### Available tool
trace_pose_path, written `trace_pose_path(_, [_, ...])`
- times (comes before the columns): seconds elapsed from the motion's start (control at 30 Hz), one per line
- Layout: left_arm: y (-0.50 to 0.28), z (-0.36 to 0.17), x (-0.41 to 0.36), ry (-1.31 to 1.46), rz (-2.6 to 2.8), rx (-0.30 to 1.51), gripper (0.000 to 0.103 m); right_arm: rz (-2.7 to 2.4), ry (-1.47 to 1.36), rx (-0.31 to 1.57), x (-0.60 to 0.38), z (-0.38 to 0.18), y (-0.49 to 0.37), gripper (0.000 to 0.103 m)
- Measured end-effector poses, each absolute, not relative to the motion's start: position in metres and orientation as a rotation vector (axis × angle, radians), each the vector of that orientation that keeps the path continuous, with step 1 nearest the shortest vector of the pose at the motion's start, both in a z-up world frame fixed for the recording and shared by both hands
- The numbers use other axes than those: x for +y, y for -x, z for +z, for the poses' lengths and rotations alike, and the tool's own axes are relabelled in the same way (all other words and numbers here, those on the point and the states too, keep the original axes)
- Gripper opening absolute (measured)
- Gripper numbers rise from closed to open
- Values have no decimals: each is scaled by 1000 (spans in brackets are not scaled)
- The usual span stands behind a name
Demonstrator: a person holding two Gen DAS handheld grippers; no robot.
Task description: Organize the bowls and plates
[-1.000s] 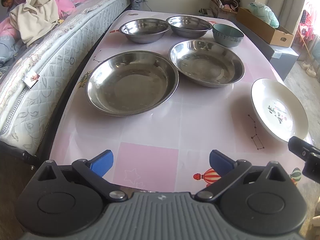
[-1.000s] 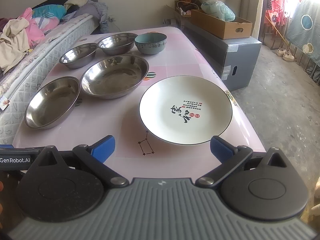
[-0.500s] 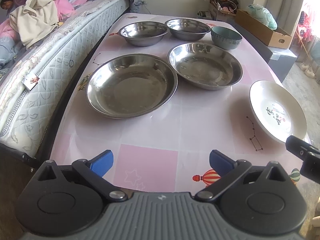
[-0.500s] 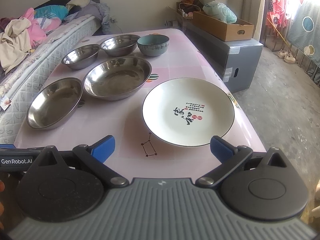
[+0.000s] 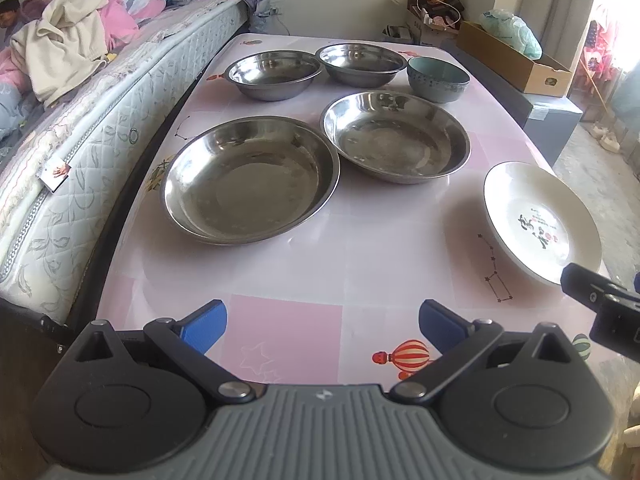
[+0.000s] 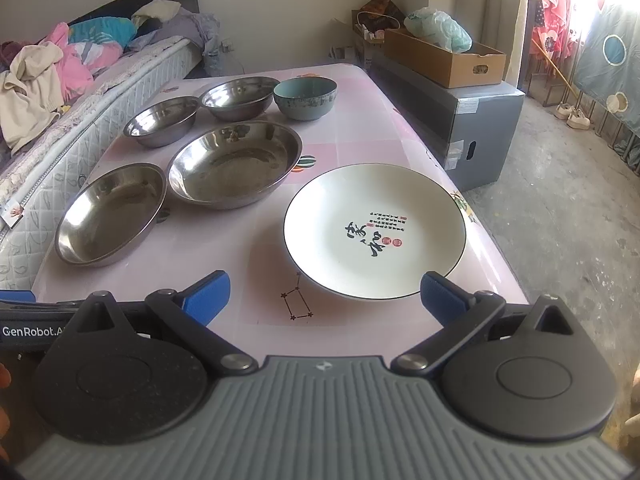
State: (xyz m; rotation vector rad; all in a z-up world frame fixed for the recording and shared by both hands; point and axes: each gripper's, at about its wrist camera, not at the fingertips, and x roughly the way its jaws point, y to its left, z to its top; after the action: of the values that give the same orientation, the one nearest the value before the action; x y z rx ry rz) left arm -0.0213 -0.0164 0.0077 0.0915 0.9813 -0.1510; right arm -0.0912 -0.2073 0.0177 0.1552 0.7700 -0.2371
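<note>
Home bedroom: bed, strewn clothes.

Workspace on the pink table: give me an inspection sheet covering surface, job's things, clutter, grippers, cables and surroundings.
Surface: pink table with printed balloons and star patterns.
Job's things: white plate near the right edge; two large steel dishes side by side; two smaller steel bowls and a teal bowl in the far row. Nothing stacked.
Clutter: nothing seen on the table besides the dishes.
Grippers: left gripper and right gripper both open, empty, at the near edge; the plate's rim lies between the right fingers.
Cables: nothing seen on the table.
Surroundings: mattress with piled clothes on the left; grey cabinet carrying a cardboard box on the right.
</note>
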Motion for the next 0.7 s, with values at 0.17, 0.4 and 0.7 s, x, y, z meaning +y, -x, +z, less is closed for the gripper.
trace_pose_path(0.17, [22,8,-17,-91,-151,980,103,-237,-156,769,-208,18,91,102])
trace_pose_path(0.4, [22,9,-17,-91,-151,979,103,-237,-156,770,-207,18,91,102])
trace_pose_path(0.7, [22,9,-17,-91,-149,984,103,-231,-152,777,-206,19,90,102])
